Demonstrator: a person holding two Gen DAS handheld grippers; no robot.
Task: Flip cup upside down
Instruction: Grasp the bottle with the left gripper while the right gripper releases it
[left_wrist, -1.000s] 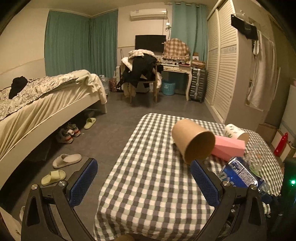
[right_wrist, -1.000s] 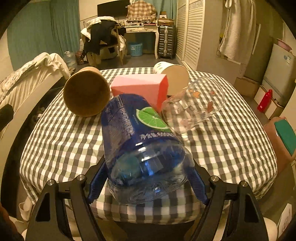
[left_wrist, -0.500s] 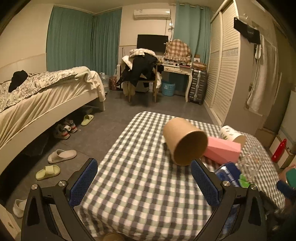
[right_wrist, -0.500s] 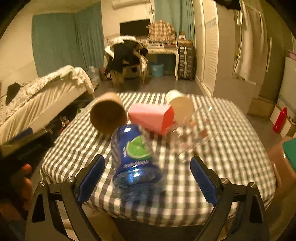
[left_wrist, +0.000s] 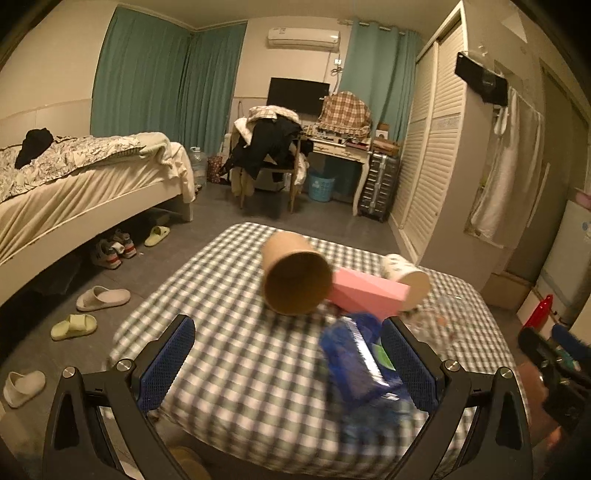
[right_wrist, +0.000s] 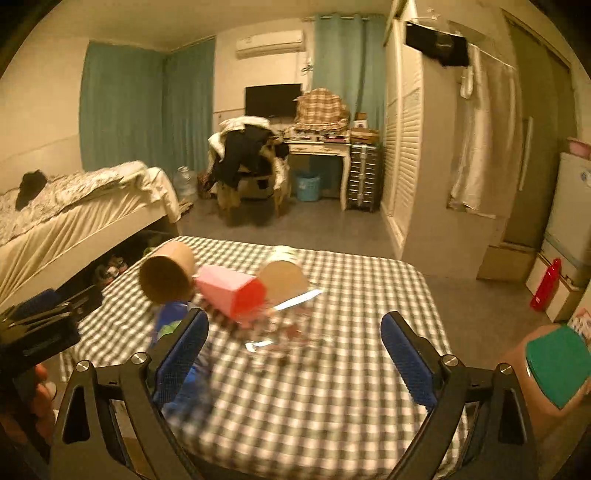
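Observation:
A brown paper cup (left_wrist: 295, 280) lies on its side on the checked table (left_wrist: 236, 369), mouth toward me; it also shows in the right wrist view (right_wrist: 168, 273). A white paper cup (left_wrist: 406, 275) (right_wrist: 284, 275) and a clear glass cup (right_wrist: 284, 325) also lie on their sides. A blue transparent cup (left_wrist: 364, 369) (right_wrist: 173, 332) lies near the front edge, blurred. My left gripper (left_wrist: 286, 363) is open and empty, held back over the front edge. My right gripper (right_wrist: 295, 356) is open and empty, held back from the table.
A pink box (left_wrist: 364, 295) lies between the cups. A bed (left_wrist: 74, 192) stands to the left with slippers (left_wrist: 101, 297) on the floor. A wardrobe (left_wrist: 443, 155) is on the right and a brown bin with a green lid (right_wrist: 550, 373) stands at the table's right.
My right gripper has let go of the blue cup, opened and pulled back; the blue cup now lies on the table. My left gripper has also drawn back and up.

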